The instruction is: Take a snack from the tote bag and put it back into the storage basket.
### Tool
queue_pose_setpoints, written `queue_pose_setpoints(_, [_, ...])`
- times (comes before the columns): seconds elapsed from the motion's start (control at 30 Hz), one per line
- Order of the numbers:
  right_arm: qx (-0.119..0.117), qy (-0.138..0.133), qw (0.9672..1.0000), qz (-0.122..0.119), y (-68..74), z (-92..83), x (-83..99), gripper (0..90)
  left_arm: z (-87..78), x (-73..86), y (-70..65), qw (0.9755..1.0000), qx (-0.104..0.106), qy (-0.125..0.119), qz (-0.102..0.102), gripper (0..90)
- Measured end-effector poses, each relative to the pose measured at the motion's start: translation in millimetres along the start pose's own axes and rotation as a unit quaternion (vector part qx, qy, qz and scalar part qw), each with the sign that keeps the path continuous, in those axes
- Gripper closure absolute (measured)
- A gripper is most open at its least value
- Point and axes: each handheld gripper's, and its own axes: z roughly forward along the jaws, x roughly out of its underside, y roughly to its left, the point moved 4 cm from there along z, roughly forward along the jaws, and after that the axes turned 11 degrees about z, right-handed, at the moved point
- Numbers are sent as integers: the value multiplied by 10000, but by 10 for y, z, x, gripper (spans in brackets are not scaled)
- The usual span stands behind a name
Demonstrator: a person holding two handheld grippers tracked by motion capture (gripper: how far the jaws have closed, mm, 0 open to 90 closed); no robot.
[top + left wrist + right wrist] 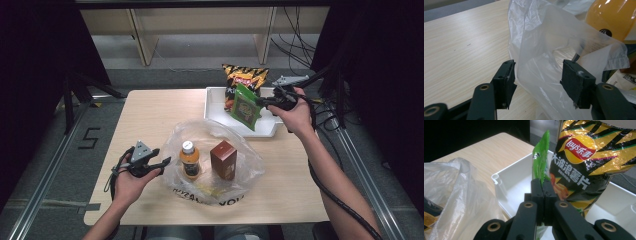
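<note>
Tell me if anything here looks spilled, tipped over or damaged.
Nothing stands out. The orange bottle and brown box stand upright in the plastic bag; the chips bag leans in the white tray, and the right gripper holds the green packet.

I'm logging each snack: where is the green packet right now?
In the high view, the green packet hangs right of centre over the white tray, pinched by the right gripper, beside the chips bag.
</note>
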Motion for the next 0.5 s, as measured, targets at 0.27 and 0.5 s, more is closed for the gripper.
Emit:
queue_pose_setpoints(0.27, [10, 69, 10000, -13, -26, 70, 2, 900, -12, 0, 2, 10000, -21, -39, -51, 434])
queue_pose_setpoints(0.5, [28, 142, 9999, -23, -56, 140, 21, 900, -18, -3, 5, 10000, -33, -37, -17, 434])
